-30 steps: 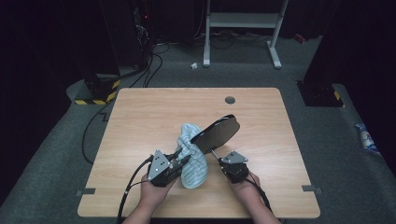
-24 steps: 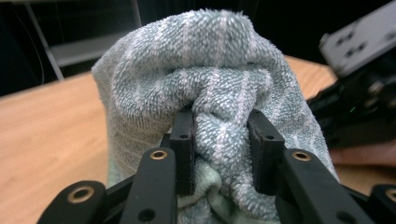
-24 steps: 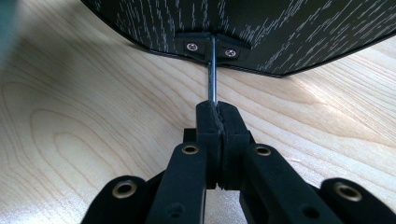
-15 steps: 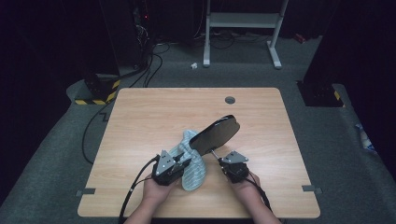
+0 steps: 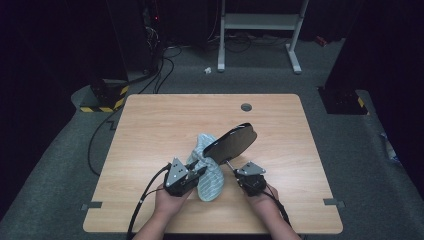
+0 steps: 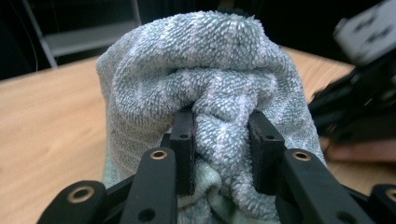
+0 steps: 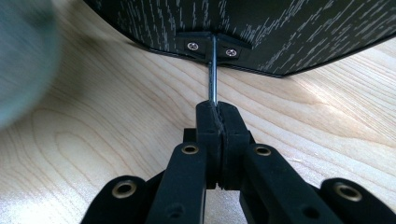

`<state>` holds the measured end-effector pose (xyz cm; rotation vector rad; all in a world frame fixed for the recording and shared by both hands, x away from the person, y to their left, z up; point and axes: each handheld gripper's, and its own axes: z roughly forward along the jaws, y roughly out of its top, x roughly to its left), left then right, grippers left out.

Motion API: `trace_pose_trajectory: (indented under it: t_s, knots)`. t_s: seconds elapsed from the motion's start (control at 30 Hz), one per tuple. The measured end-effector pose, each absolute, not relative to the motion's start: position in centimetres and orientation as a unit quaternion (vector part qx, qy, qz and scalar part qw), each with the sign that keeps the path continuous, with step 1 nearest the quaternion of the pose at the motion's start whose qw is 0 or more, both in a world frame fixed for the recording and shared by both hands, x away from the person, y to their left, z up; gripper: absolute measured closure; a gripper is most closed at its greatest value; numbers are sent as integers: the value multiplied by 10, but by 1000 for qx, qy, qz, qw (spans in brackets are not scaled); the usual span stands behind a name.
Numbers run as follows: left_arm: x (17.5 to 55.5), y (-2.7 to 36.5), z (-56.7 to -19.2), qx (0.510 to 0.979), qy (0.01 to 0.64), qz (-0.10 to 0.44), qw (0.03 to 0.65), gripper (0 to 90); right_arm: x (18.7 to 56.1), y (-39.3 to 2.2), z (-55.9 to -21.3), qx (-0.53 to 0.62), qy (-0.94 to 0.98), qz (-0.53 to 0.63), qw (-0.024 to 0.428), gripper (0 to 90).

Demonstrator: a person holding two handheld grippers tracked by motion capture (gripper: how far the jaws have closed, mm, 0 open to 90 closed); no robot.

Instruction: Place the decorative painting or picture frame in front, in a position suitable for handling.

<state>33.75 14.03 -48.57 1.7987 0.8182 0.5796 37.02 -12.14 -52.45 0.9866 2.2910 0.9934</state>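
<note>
The left gripper point(image 5: 200, 172) was clenched on a bunched fold of the grey-green towel point(image 5: 207, 167), whose pile bulged between its pads point(image 6: 184, 140). The right gripper point(image 5: 235, 172) was clamped tight on the thin metal rod point(image 7: 213, 70) of a black oval paddle point(image 5: 231, 142), holding it tilted above the table point(image 5: 150, 125). Towel and paddle touched, near the table's front edge, about midway along it.
</note>
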Motion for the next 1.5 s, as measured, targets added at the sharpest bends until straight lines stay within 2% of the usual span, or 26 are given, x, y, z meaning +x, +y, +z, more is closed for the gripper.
trace_pose_trajectory:
  t_s: [0.2,0.4,0.53,0.93,1.27,1.5]
  knots:
    - [339,146,-504,770,353,232,477,678,370,-121,-524,358,832,361,225,883]
    - [327,152,-480,737,329,256,532,677,370,-121,-524,357,832,360,225,884]
    - [334,146,-477,745,321,256,526,676,370,-121,-524,356,833,359,226,884]
    - [352,147,-515,800,360,208,432,677,371,-122,-524,359,832,361,220,884]
    - [332,153,-477,754,320,248,518,676,371,-122,-525,356,833,361,223,883]
    - [352,144,-510,784,358,214,460,675,371,-122,-524,359,833,361,217,883]
